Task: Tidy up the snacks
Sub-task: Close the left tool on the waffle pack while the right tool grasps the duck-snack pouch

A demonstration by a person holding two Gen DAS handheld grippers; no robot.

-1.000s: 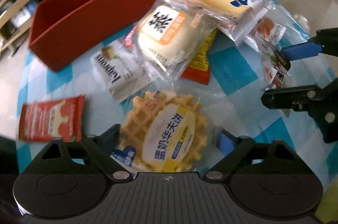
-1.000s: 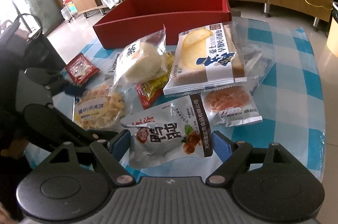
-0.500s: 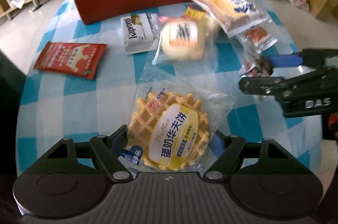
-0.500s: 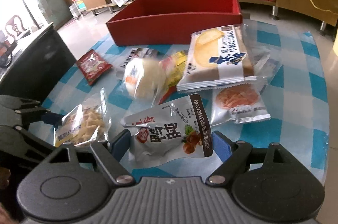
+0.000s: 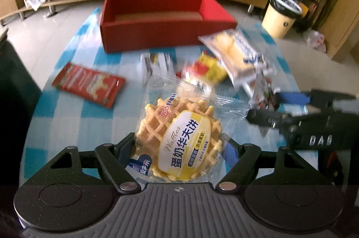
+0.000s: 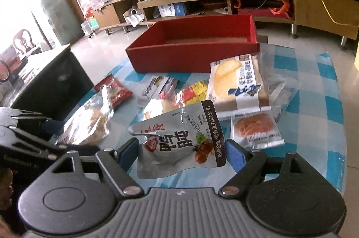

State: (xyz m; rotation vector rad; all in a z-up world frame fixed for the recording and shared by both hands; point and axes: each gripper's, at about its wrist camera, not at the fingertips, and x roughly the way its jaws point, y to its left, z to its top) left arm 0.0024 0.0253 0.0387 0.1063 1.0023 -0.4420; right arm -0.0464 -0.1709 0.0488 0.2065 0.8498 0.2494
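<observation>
The waffle packet [image 5: 179,139] is pinched by the left gripper [image 5: 179,151] above the table; the silver pouch [image 6: 179,139] is apparently clamped by the right gripper [image 6: 181,151]. Slippery film could slide free before the red box [image 5: 157,20] is reached.

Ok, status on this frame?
Left gripper shut on waffle pack, lifted. Right gripper shut on silver pouch. Red box ahead, path open.

Daylight is flooding in from the tall bright window [image 6: 27,2] at the right view's left edge — washing it out. Motion blur is smearing the left view's background; fisheye distortion is bowing the blue-checked surface [image 5: 67,116] in both.
</observation>
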